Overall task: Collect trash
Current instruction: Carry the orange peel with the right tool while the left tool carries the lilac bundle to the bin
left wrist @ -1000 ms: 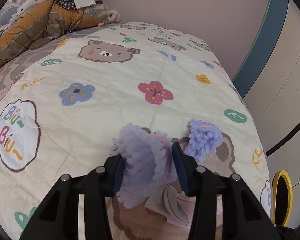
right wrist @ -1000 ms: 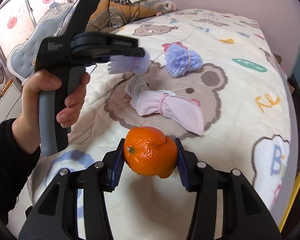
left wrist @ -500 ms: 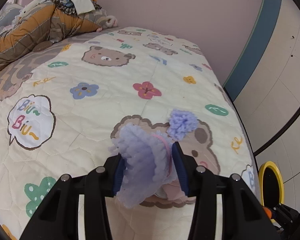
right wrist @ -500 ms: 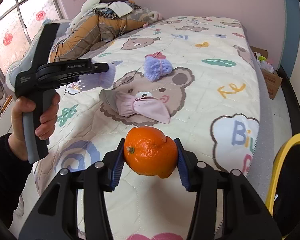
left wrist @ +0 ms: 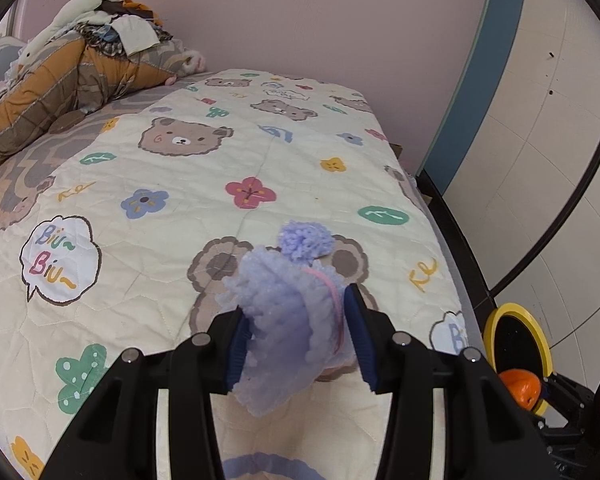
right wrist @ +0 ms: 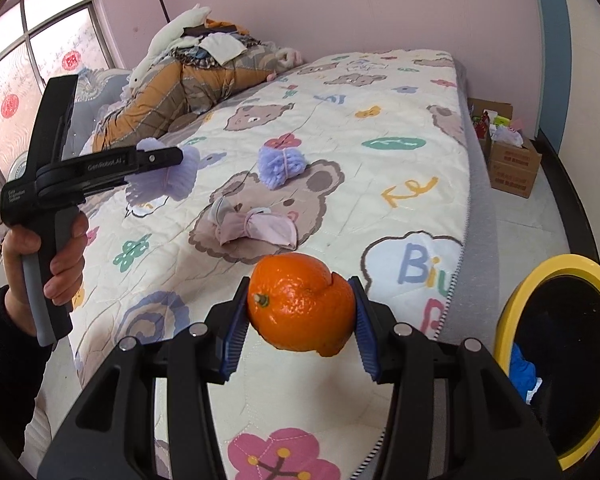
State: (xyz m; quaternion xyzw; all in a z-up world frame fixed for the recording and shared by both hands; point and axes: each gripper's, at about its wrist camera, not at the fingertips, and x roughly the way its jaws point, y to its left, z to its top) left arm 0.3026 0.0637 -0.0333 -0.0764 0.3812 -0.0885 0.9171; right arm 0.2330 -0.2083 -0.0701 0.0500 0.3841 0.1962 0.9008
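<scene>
Quilt (left wrist: 236, 184) print: "Biu~ Biu~" in speech bubble (left wrist: 58, 260); "Bi…" bubble (right wrist: 414, 264) at edge. Left gripper (right wrist: 158, 158) body reads "GenRobot.AI".

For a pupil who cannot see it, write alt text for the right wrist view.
The right gripper holds an orange between its fingers over a bear-print quilt, beside a yellow-rimmed bin. To the left, the left gripper holds a fluffy purple bundle; another purple bundle and a pink cloth lie on the quilt.
</scene>
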